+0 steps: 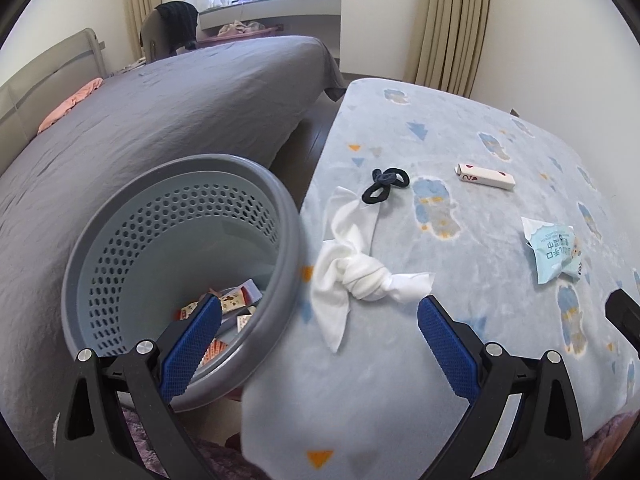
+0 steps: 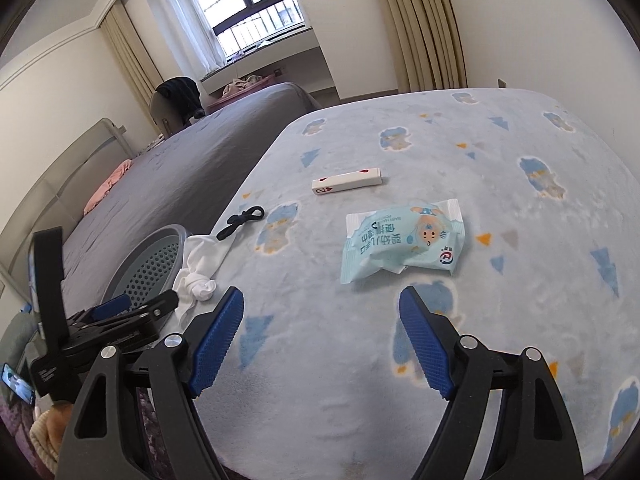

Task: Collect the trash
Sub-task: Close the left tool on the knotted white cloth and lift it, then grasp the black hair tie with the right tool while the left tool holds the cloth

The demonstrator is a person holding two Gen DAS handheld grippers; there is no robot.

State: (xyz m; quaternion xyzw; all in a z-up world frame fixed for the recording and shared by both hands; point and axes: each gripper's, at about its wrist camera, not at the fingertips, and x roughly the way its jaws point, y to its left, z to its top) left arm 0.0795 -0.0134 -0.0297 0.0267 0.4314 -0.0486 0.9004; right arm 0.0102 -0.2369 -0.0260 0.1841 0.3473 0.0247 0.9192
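A grey perforated bin [image 1: 120,248] stands left of the blue blanket-covered table, with several wrappers [image 1: 236,304] inside; it also shows in the right wrist view [image 2: 152,264]. My left gripper [image 1: 320,312] is open and empty, straddling the bin rim and the table edge near a knotted white cloth [image 1: 360,276]. My right gripper [image 2: 322,304] is open and empty, just short of a light-blue wipes packet [image 2: 400,244]. A small white card box [image 2: 346,181] and a black hair tie [image 2: 240,222] lie farther on.
The table's blue patterned blanket [image 2: 440,380] spreads under everything. A grey bed [image 1: 140,128] lies left of the bin, with pink cloth [image 1: 72,104] near its headboard. A chair with dark clothing [image 1: 176,24] stands by the window. Curtains [image 1: 452,20] hang behind.
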